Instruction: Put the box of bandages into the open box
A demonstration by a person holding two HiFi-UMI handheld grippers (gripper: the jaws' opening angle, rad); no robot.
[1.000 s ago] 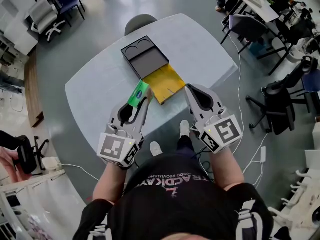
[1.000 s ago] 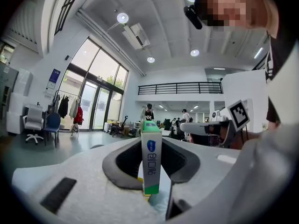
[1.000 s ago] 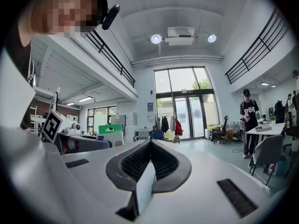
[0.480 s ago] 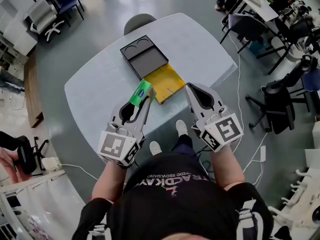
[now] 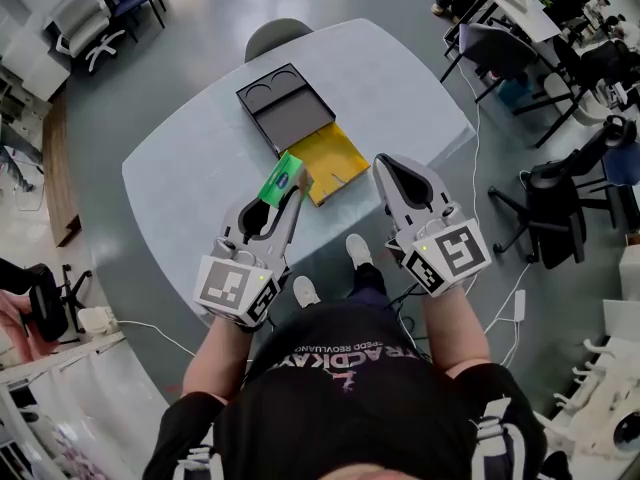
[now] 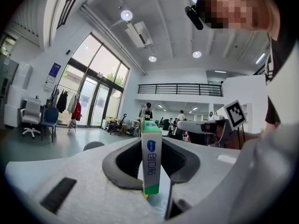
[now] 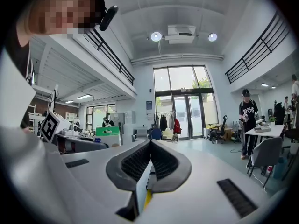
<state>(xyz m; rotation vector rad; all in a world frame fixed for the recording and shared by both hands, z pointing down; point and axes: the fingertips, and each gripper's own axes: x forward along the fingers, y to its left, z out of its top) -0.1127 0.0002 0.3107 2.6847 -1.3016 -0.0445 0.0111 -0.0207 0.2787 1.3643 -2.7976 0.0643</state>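
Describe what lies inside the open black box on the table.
The open black box shows two round recesses and a bare dark compartment. The green bandage box covers its near corner.

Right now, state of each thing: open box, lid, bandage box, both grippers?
open box: open, dark compartment empty.
yellow lid: folded out flat, toward the person.
box of bandages: held on edge, above the table.
left gripper: jaws shut on the box of bandages.
right gripper: jaws shut, apparently on the yellow lid's edge.
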